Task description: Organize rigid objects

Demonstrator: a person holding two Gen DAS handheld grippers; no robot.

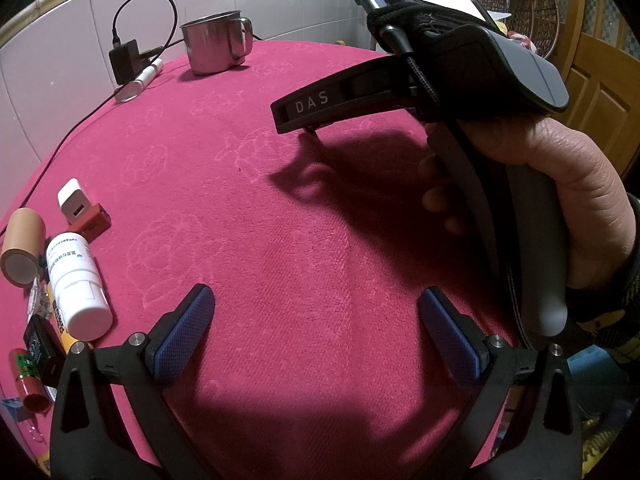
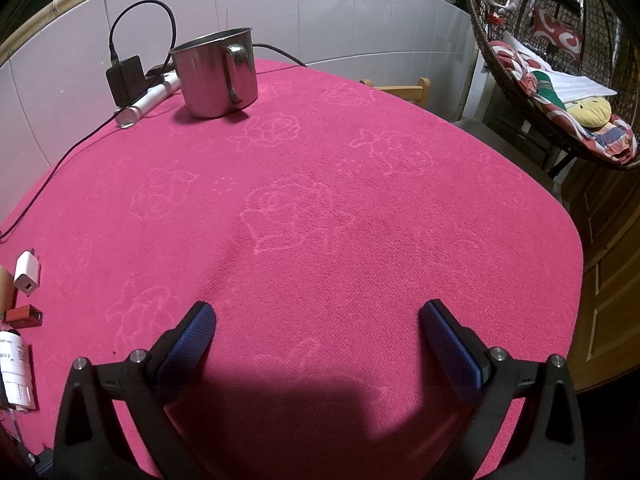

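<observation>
While jaws gape, white bottle (image 1: 78,286) seemingly far left.

Place: a lived-in home room.
Walls: white tiles (image 2: 320,12).
Furniture: tabletop under a pink flowered cloth (image 2: 320,220); hanging wicker chair (image 2: 560,80) with cushions; wooden door (image 1: 600,92).
Far edge: steel mug (image 2: 218,76), plugged charger (image 2: 125,78).

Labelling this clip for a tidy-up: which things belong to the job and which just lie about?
Job: steel mug; white bottle; cardboard tube; white adapter; red box.
Lying about: black charger with its cable; wicker chair.
</observation>
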